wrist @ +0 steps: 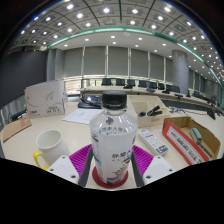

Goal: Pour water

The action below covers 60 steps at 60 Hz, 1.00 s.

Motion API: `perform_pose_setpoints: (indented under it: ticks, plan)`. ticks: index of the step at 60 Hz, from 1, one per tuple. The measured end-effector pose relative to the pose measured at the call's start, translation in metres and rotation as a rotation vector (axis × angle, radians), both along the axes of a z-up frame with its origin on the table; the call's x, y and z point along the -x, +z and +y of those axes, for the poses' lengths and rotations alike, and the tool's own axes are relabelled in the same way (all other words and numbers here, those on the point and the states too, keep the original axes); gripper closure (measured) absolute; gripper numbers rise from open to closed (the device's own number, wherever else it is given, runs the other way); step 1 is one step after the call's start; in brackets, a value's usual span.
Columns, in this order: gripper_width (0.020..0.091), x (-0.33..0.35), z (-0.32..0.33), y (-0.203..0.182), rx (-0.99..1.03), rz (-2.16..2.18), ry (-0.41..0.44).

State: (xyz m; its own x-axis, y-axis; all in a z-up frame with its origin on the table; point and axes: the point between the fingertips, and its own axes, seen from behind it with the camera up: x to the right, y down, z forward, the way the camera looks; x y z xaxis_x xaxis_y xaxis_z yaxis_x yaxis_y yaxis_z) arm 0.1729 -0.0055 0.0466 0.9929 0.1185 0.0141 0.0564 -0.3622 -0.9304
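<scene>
A clear water bottle [112, 135] with a black cap and a white printed label stands upright on a round red coaster [100, 181] on the pale table [25, 140]. It fills the space between my fingers. My gripper [112, 153] is shut on the bottle's lower body, with a magenta pad against each side. A white mug [50, 147] with a yellow handle stands just left of the left finger.
A white carton [45, 98] stands at the back left with papers [80, 115] beside it. An open cardboard box [190, 135] lies to the right, with small items near it. Desks and chairs fill the room behind.
</scene>
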Motion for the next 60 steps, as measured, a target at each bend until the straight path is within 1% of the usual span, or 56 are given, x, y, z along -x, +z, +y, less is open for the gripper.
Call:
perform_pose_setpoints:
  ticks: [1,3,4,6,10,15,22,28,31,37,43,52,60]
  plan:
    - [0.0383,0.001,-0.002,-0.002,0.014,0.005,0.005]
    - [0.0238,0.004,-0.006,-0.002,0.035,0.021,0.014]
    - [0.0235,0.006,-0.008,-0.001,0.042,0.029,0.02]
    - [0.0261,0.006,-0.011,0.001,0.054,0.042,0.019]
    - [0.0236,0.005,-0.025,0.012,0.078,0.038,0.001]
    - [0.024,-0.004,-0.046,0.03,0.106,-0.005,-0.051]
    - [0.0243,0.005,-0.092,0.069,0.15,-0.032,-0.084]
    - [0.0245,0.017,-0.134,0.102,0.21,-0.019,-0.144]
    - [0.0243,0.029,-0.157,0.121,0.232,-0.015,-0.159]
    - [0.0241,0.049,-0.198,0.159,0.225,-0.028,-0.189]
    - [0.0245,0.069,-0.234,0.186,0.218,-0.062,-0.213]
    - [0.0243,0.1,-0.278,0.203,0.213,-0.084,-0.221]
    - [0.0243,0.121,-0.301,0.203,0.226,-0.083,-0.22]
